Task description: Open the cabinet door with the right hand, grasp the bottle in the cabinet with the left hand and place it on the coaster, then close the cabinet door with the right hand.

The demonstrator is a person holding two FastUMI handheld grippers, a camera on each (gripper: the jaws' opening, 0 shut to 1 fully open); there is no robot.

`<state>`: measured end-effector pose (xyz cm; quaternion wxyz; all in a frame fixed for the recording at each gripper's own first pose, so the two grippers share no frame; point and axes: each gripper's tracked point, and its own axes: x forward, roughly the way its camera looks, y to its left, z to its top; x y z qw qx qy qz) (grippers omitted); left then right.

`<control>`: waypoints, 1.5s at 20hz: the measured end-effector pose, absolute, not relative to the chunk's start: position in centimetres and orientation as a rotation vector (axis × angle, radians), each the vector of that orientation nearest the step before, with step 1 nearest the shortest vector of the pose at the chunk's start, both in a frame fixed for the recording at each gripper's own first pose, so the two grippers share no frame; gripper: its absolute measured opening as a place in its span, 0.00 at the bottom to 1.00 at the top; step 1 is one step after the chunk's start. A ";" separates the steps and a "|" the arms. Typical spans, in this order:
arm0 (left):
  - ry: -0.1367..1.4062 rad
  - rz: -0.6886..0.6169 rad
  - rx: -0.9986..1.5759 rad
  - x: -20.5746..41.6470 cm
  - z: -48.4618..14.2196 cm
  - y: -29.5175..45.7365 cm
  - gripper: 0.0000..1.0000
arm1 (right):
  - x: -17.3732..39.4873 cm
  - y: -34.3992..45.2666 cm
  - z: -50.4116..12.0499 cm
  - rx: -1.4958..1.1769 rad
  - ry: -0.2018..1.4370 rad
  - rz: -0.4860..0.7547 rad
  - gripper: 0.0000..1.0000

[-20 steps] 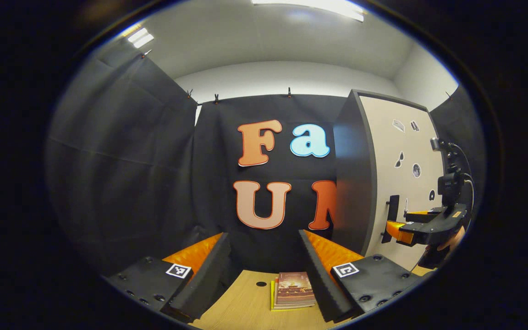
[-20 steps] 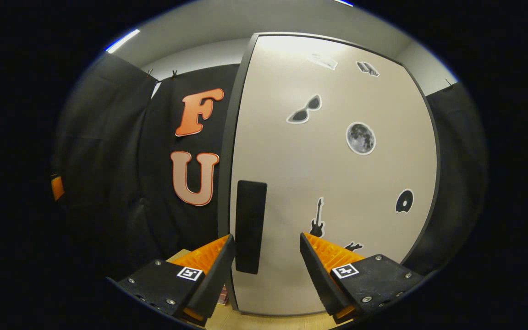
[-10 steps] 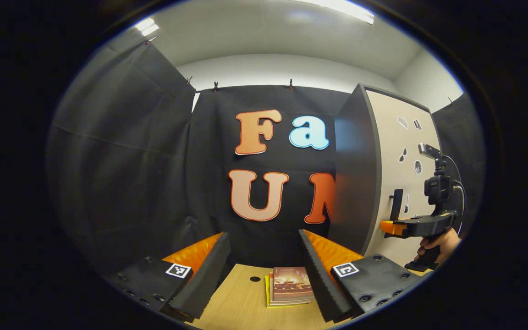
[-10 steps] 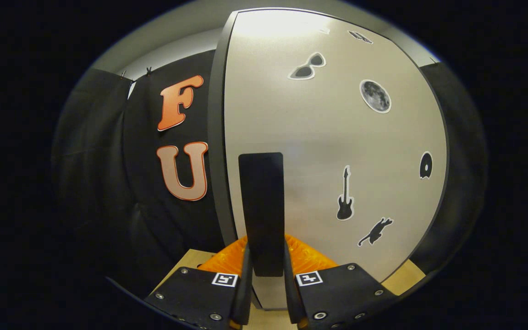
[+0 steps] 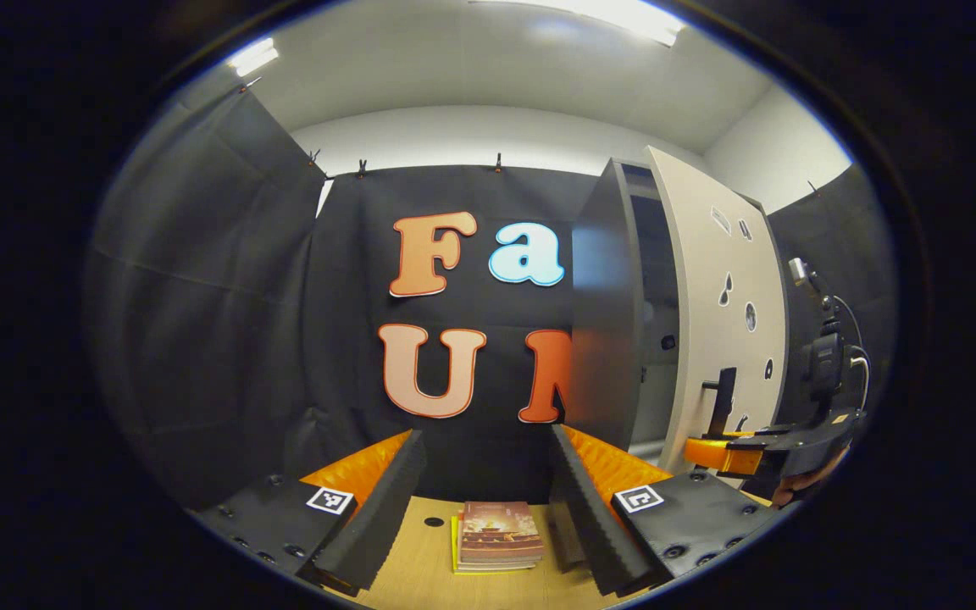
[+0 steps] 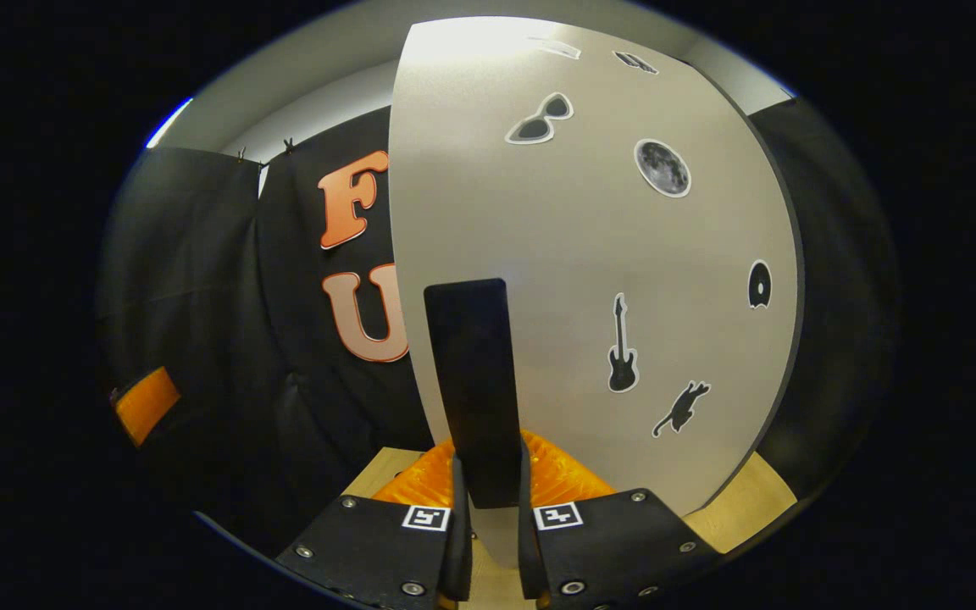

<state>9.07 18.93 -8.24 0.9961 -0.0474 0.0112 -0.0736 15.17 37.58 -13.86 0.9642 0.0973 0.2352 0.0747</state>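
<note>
Right claw (image 6: 492,508) clamped on handle (image 6: 473,390), cabinet door (image 6: 590,280) seemingly ajar.

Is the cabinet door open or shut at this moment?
Partly open. The cabinet door stands angled away from the cabinet, showing a dark gap. The right gripper is shut on the door handle.

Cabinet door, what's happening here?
The right tongs are shut on the door handle and the cabinet door stands part open, a gap showing into the cabinet. The left tongs wait open over the table, near a stack of books. No bottle visible yet.
</note>
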 end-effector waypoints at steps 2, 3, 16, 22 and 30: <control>0.019 -0.162 -0.098 9.0 -7.9 17.2 0.96 | 14.2 37.4 -13.4 0.188 0.463 0.180 0.22; 0.020 -0.163 -0.097 9.1 -7.7 16.5 0.96 | 14.0 37.2 -13.2 0.182 0.457 0.197 0.22; 0.020 -0.280 -0.076 9.5 -7.3 4.2 0.96 | 9.6 33.6 -11.2 0.261 0.451 0.229 0.22; 0.027 -0.346 -0.065 10.0 -7.6 -0.4 0.93 | 8.9 31.9 -10.9 0.311 0.419 0.179 0.21; 0.029 -0.437 -0.081 9.9 -7.5 -6.6 0.93 | 7.8 27.3 -10.4 0.268 0.391 -0.021 0.15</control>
